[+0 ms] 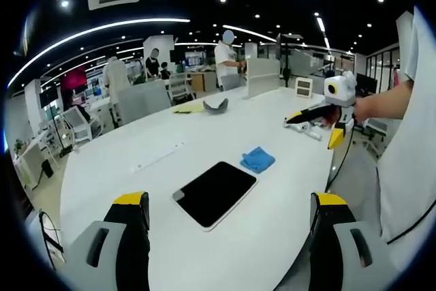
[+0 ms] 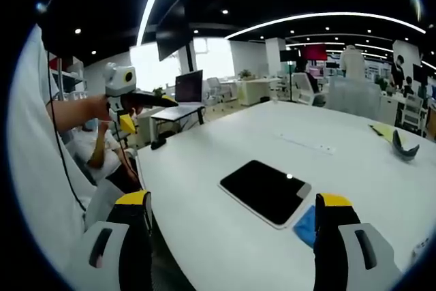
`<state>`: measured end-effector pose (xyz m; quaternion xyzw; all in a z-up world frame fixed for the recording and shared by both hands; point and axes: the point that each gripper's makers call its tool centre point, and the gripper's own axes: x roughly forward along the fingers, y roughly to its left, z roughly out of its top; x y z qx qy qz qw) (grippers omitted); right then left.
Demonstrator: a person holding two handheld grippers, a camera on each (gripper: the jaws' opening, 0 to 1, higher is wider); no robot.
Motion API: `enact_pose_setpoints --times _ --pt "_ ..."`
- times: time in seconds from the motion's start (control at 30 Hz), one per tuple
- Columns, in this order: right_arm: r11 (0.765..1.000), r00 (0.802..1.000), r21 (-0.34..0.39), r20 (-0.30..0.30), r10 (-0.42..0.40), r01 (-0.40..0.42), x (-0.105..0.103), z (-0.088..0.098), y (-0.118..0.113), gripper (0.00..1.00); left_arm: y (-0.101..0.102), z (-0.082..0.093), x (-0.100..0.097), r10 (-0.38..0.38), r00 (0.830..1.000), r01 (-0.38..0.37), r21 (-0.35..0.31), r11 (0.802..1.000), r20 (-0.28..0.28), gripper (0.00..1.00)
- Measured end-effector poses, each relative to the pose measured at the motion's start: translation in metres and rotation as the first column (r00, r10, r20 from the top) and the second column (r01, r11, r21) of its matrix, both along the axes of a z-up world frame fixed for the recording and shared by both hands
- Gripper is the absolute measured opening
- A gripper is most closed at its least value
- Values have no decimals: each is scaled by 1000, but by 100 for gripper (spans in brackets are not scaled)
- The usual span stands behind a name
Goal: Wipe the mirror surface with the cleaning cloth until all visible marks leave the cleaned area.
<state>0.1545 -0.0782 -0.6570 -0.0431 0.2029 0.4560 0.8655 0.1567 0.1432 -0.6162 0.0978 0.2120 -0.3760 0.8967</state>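
— Mirror [image 1: 214, 193] lies flat on the white table [image 1: 122, 161], dark face up, with the blue cloth [image 1: 258, 159] just beside one corner. Where do the grippers stand?

— Left gripper [image 1: 228, 219] and right gripper [image 2: 231, 219] both hover above the table, jaws spread wide, holding nothing.

— What looks risky?

— Cloth is small and crumpled; a shallow pinch could drop it. Mirror sits loose, so hard wiping may slide it toward the table's edge unless one gripper steadies it.
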Motion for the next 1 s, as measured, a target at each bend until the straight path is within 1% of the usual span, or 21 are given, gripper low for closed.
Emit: enact_pose_setpoints --times 0.07,0.17,0.2,0.23,0.3,0.33,0.47,0.6,0.67,0.83,0.87,0.93,1.0 --pt "1000 1000 -3 0 6 -6 1 -1 0 100 -1 -1 -1 -1 1000 1 5 1000 -7 99" --pt "999 1000 -27 3 25 -25 2 -3 2 99 -3 -2 -2 -9 1000 9 8 1000 -5 99" --pt "999 1000 -26 2 27 -27 2 -3 3 99 -3 -3 -2 -8 1000 8 3 1000 -9 99" --pt "999 1000 -23 1 30 -30 2 -2 4 99 -4 -2 -1 0 1000 0 -22 1000 -16 99" --pt "998 999 -37 4 45 -45 0 -4 6 99 -4 0 -1 6 1000 -7 -28 1000 -18 99" --pt "998 999 -51 17 49 -48 0 -5 7 99 -5 1 -2 4 1000 -4 -31 1000 -10 99" --pt "999 999 -21 7 35 -35 2 -2 7 99 -4 -2 -3 3 1000 -3 -17 1000 -15 99" --pt "999 1000 -23 14 27 -27 8 -2 2 98 -4 -3 -4 4 1000 -5 -19 1000 -18 99" --pt "1000 999 -13 33 25 -24 11 1 2 97 -4 -5 -4 6 1000 -6 -14 1000 -21 99" --pt "1000 999 -6 46 19 -19 18 2 0 96 -8 -6 -6 6 1000 -7 -19 1000 -22 99" --pt "1000 999 -4 48 21 -21 18 2 0 95 -9 -7 -6 6 1000 -6 -18 1000 -22 99" --pt "998 996 -5 70 56 -56 18 2 3 95 -9 -11 -8 6 1000 -6 -6 1000 -26 99" --pt "998 995 -22 77 66 -65 18 0 4 92 -10 -10 -10 8 1000 -8 -22 1000 -29 99"
